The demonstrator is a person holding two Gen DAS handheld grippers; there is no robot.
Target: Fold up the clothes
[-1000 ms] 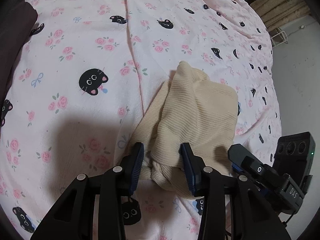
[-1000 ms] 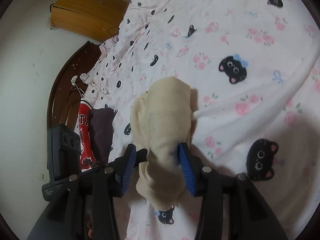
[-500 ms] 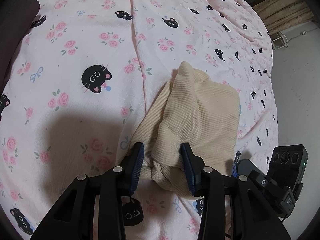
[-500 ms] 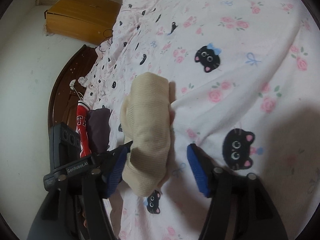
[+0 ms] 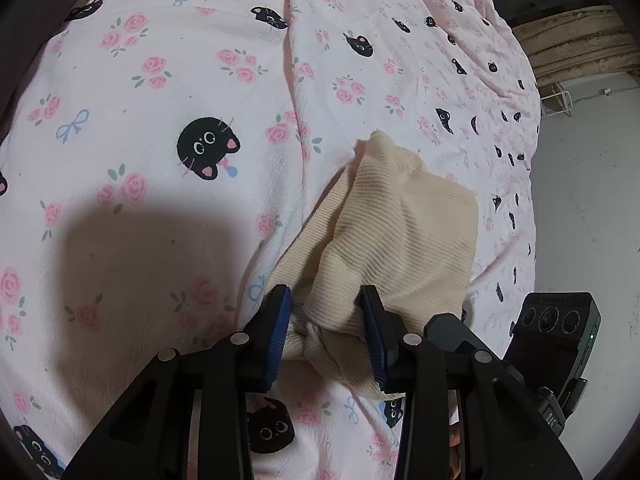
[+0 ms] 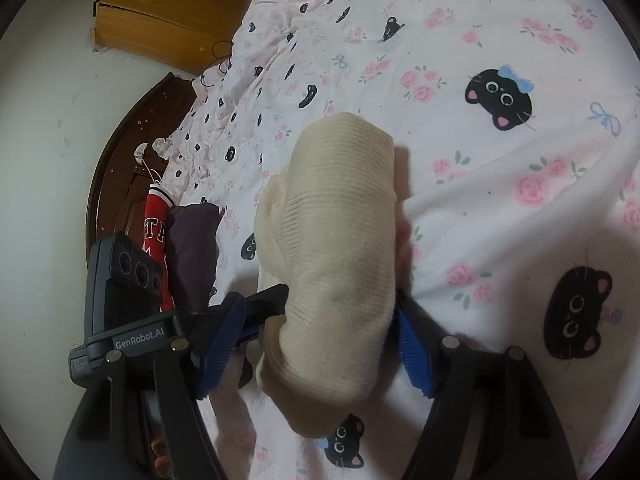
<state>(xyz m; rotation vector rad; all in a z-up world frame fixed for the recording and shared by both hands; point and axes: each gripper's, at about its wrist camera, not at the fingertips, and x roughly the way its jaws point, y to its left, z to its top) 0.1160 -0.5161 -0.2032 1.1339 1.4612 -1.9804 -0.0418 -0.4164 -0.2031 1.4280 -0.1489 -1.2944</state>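
A cream ribbed knit garment [image 5: 392, 232] lies bunched in a folded bundle on the pink cat-print bedsheet [image 5: 180, 80]. My left gripper [image 5: 326, 312] is shut on its near end, the blue pads pressing the thick fold. In the right wrist view the same garment [image 6: 340, 240] lies between the spread fingers of my right gripper [image 6: 320, 320], which is open and straddles its near end; the garment's far end rests on the sheet [image 6: 500, 160].
A red lettered garment [image 6: 156, 236] and a dark grey one [image 6: 192, 248] lie at the bed's left edge. A wooden headboard [image 6: 120, 168] and a wooden cabinet [image 6: 172, 12] stand beyond. The other gripper's camera unit [image 5: 556, 332] is at lower right.
My right gripper has opened and let go of the cream garment, then moved back around its near end. My left gripper keeps its hold and has moved slightly forward.
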